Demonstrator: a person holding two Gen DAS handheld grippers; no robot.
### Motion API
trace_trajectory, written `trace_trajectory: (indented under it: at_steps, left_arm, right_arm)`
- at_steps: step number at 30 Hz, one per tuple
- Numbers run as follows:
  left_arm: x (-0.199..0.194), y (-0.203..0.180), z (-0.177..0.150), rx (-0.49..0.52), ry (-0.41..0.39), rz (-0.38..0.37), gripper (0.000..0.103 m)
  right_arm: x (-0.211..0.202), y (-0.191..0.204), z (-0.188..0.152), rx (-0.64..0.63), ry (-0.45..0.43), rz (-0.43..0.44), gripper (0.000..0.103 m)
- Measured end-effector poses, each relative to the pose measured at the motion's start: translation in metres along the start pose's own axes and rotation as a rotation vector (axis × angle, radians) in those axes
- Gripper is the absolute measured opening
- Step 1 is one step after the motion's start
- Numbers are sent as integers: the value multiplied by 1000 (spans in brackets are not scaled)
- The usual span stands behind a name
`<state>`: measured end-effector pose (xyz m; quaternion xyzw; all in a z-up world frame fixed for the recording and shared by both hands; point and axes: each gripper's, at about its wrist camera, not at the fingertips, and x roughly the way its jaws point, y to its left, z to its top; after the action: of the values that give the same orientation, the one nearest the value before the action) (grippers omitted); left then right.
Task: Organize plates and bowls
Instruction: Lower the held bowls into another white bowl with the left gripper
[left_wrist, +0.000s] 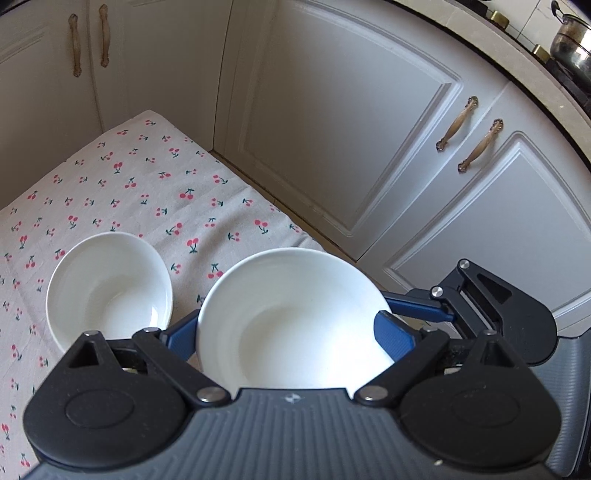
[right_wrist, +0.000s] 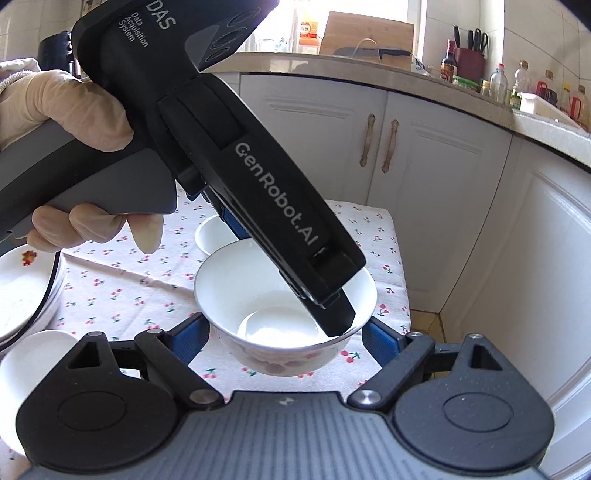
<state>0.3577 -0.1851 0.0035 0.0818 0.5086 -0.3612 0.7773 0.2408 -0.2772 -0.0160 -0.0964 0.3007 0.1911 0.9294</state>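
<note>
A white bowl (left_wrist: 291, 295) with a faint flower print on its outside (right_wrist: 273, 363) hangs above the cherry-print cloth. My left gripper (left_wrist: 290, 328) is shut on it, a blue pad on each side of the rim. In the right wrist view the same bowl (right_wrist: 243, 280) sits between the blue pads of my right gripper (right_wrist: 286, 334), which press its sides. The left gripper's body (right_wrist: 258, 177), held by a gloved hand (right_wrist: 70, 107), reaches down over the bowl. A second white bowl (left_wrist: 109, 288) rests on the cloth to the left.
The cloth-covered table (left_wrist: 155, 184) ends close to white cabinet doors (left_wrist: 332, 129). A stack of plates (right_wrist: 22, 295) and a small white bowl (right_wrist: 37, 354) lie at the left. Another bowl (right_wrist: 212, 236) stands behind. Bottles (right_wrist: 498, 81) crowd the counter.
</note>
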Motion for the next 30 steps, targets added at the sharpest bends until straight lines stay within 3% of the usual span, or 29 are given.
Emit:
trace_trajectory:
  at_steps: [30]
  left_arm:
    - [-94, -9, -127, -109, -89, 87, 95]
  right_arm:
    - [-68, 105, -7, -136, -33, 111, 92]
